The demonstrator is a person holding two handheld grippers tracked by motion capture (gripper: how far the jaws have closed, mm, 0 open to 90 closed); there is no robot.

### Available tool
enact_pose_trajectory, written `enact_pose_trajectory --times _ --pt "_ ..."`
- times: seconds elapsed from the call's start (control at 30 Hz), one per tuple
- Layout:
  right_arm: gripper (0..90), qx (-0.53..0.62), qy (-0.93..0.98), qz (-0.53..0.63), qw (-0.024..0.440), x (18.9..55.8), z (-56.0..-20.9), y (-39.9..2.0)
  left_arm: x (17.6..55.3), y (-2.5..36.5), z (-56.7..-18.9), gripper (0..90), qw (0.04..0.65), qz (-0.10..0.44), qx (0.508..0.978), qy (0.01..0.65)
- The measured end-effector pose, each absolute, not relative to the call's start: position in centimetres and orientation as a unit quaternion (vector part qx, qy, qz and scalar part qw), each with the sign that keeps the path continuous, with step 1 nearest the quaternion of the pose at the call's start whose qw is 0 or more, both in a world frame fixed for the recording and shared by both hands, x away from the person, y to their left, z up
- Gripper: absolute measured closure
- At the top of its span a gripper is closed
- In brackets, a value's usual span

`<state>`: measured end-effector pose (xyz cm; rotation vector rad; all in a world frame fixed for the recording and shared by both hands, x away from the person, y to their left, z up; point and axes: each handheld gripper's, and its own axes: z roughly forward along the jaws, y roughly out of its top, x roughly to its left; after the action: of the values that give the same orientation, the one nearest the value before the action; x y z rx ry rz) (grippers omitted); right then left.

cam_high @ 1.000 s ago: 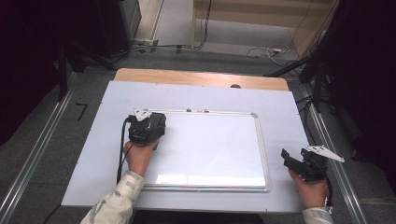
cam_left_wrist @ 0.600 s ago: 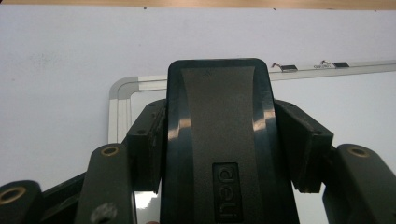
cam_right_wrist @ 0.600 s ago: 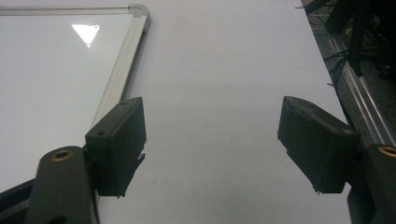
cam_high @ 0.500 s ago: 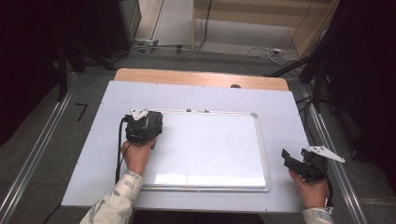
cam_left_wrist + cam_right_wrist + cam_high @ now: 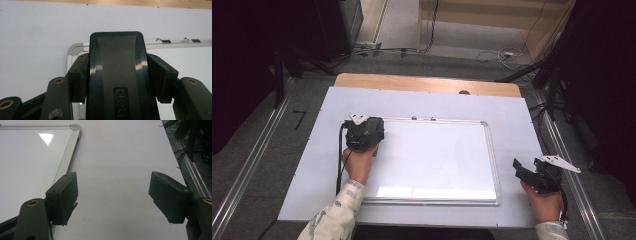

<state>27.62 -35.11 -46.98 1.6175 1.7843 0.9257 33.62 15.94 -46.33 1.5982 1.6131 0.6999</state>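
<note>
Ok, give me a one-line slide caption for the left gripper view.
Left gripper shut on a black eraser at the whiteboard's top-left corner.

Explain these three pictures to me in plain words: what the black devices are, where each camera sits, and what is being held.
A person sits at a table with a hand-held gripper, a two-jaw clamp tool, in each hand. The high view looks down from above; the other two cameras ride on the tools and look along their jaws. On the table lies a whiteboard. The left hand-held gripper is clamped on a black whiteboard eraser, over the board's upper left corner. The right hand-held gripper is open and holds nothing, over the bare table beside the board's right edge.
</note>
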Motion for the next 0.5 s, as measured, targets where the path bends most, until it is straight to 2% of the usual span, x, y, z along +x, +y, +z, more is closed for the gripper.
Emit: enact_pose_trajectory --times 0.5 --pt "22.4 0.600 0.665 0.347 0.276 27.8 -46.9 -34.9 36.5 14.9 -46.9 40.9 0.312 0.297 0.629 0.647"
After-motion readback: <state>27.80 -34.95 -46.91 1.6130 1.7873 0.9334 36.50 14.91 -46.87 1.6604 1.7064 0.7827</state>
